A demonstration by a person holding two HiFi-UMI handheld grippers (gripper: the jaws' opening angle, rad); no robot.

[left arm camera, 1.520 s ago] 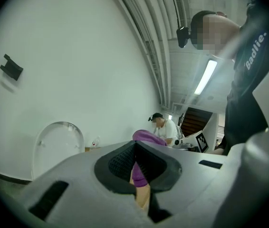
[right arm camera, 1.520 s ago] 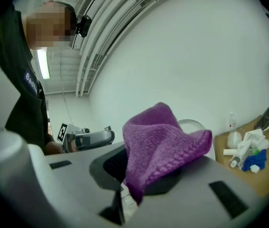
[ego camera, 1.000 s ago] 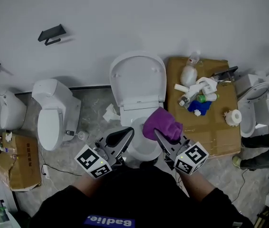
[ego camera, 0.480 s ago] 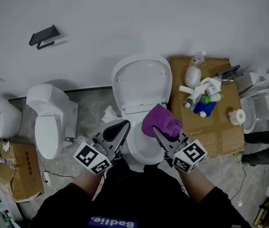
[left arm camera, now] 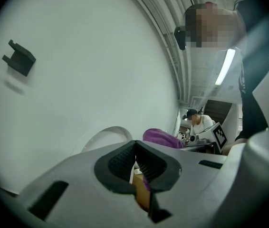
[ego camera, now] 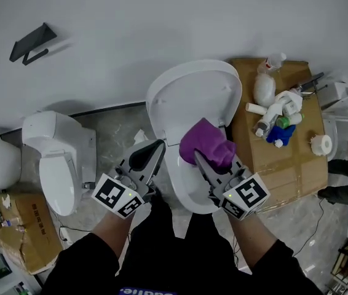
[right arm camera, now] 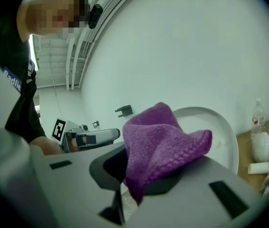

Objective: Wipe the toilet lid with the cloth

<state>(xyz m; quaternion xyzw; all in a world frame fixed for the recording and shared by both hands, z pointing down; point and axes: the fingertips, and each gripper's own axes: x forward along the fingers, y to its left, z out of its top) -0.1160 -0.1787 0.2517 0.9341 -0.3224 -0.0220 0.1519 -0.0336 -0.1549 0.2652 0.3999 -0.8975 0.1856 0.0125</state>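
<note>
1. My right gripper (ego camera: 200, 161) is clamped on the purple cloth (ego camera: 206, 142). The two pads pinch a lower fold, and most of the cloth bunches up above and ahead of the fingertips.
2. In the right gripper view the cloth fills the gap between the jaws and drapes over the right-hand pad. One corner sticks out to the right.
3. The toilet lid (ego camera: 192, 94) stands raised against the wall. From the head view the cloth sits in front of its lower part, above the open bowl (ego camera: 189, 192). I cannot tell whether the cloth touches the lid.
4. My left gripper (ego camera: 155, 149) has its jaws closed, pad against pad, with nothing between them. It is just left of the bowl's rim, level with the right gripper and a little apart from the cloth.
5. Writing: white letters on my dark shirt (right arm camera: 12, 82) look like "Badlie".
6. The cubes on both grippers carry black-and-white square markers and no words.
7. The bottles (ego camera: 272, 112) on the cardboard box (ego camera: 284, 158) to the right of the toilet have labels too small to read.
</note>
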